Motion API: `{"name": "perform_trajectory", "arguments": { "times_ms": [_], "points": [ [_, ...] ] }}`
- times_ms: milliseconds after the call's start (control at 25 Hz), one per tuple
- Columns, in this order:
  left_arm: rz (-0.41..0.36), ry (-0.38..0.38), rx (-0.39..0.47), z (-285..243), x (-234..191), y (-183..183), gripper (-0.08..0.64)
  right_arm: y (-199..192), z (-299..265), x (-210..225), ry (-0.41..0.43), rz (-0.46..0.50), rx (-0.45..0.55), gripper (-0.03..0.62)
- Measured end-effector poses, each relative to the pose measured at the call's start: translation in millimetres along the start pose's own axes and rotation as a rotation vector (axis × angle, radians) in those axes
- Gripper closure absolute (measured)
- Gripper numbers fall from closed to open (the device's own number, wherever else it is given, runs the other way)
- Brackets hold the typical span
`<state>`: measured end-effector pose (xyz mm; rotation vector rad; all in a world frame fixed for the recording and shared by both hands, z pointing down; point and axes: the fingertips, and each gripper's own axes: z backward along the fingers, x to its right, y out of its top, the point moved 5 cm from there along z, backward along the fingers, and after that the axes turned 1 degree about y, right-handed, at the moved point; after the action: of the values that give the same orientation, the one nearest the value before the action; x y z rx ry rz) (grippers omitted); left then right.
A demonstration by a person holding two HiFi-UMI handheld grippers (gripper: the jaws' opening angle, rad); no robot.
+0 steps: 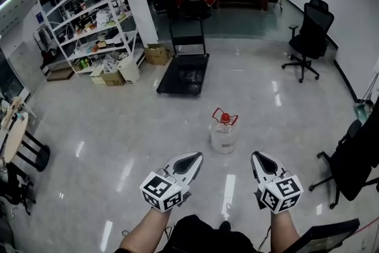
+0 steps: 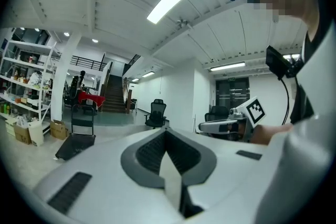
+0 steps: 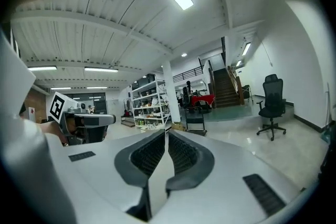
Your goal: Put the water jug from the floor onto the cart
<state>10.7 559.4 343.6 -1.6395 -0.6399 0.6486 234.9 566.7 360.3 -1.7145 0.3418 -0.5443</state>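
Jug [image 1: 224, 134] at centre frame, cart [image 1: 183, 73] above it. Left gripper [image 1: 195, 157] & right gripper [image 1: 259, 157] both closed, empty. Risk: shut jaws could knock jug over.

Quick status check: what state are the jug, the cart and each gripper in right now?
water jug: upright on the floor, red cap on, untouched.
cart: standing beyond the jug, handle up, jug not on it.
left gripper: jaws shut, empty.
right gripper: jaws shut, empty.
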Motion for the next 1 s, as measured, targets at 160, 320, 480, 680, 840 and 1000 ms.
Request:
{"name": "perform_trajectory", "arguments": {
  "times_ms": [160, 320, 480, 680, 840, 1000],
  "points": [
    [-0.006, 0.026, -0.016, -37, -25, 2, 0.569, 7, -34, 36, -0.003, -0.009, 0.008, 0.589],
    [-0.007, 0.018, -0.006, -78, -65, -2, 0.569, 7, -82, 69, -0.016, -0.008, 0.001, 0.589],
    [0.019, 0.001, 0.01, -111, -120, 3, 0.569, 20, -136, 86, -0.042, 0.006, -0.01, 0.588],
    [0.009, -0.031, 0.022, -158, -190, 20, 0.569, 38, -213, 116, -0.067, 0.015, -0.022, 0.571],
    [0.01, -0.044, 0.015, -198, -240, 30, 0.569, 53, -267, 143, -0.088, -0.002, -0.018, 0.541],
    [0.058, -0.055, -0.007, -238, -274, 24, 0.569, 61, -308, 171, -0.084, -0.004, -0.039, 0.532]
  ]
}}
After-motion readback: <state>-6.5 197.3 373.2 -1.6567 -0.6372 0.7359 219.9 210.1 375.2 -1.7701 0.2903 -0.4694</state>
